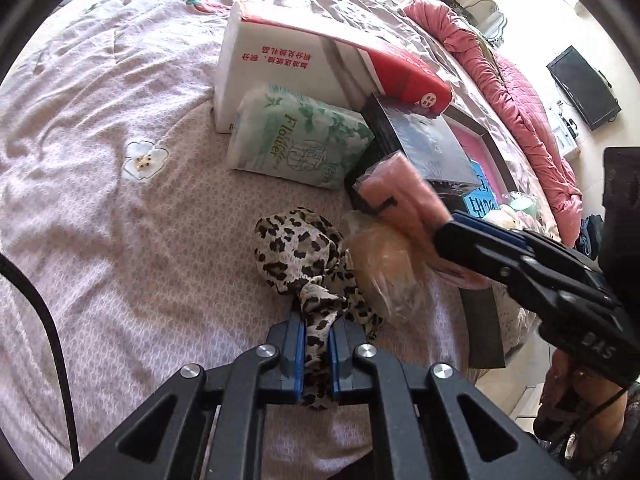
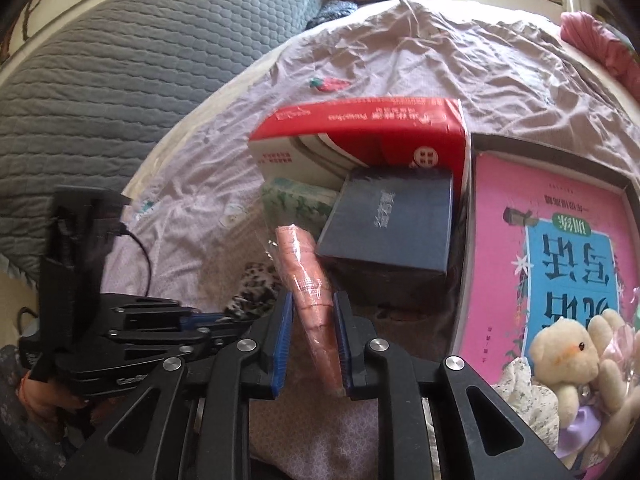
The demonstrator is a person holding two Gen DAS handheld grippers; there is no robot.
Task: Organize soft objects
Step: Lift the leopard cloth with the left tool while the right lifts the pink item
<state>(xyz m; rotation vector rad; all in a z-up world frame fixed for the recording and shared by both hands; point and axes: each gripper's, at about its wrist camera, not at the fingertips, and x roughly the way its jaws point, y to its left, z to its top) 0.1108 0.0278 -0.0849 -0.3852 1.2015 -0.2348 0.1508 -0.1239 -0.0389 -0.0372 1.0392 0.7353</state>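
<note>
On the bed [image 1: 100,200], near its middle: a large tissue pack [image 1: 280,64] lying farthest back. Leaning against its front, a smaller tissue pack [image 1: 300,140] to the left and a box [image 2: 392,216] to the right. Right of these, toward the bed's right edge, a tray [image 2: 560,152] with a book [image 2: 560,240] lying in it; a plush toy [image 2: 568,360] on the book's near end. In front of the smaller pack, a scarf [image 1: 296,248] on the sheet, its near end pinched in the left claw [image 1: 318,344]. Just right of the scarf, a wrapped bundle [image 1: 388,276]. Above that bundle, a wrapped roll [image 2: 312,292] gripped between the pads of the right claw [image 2: 314,336], in front of the box.
</note>
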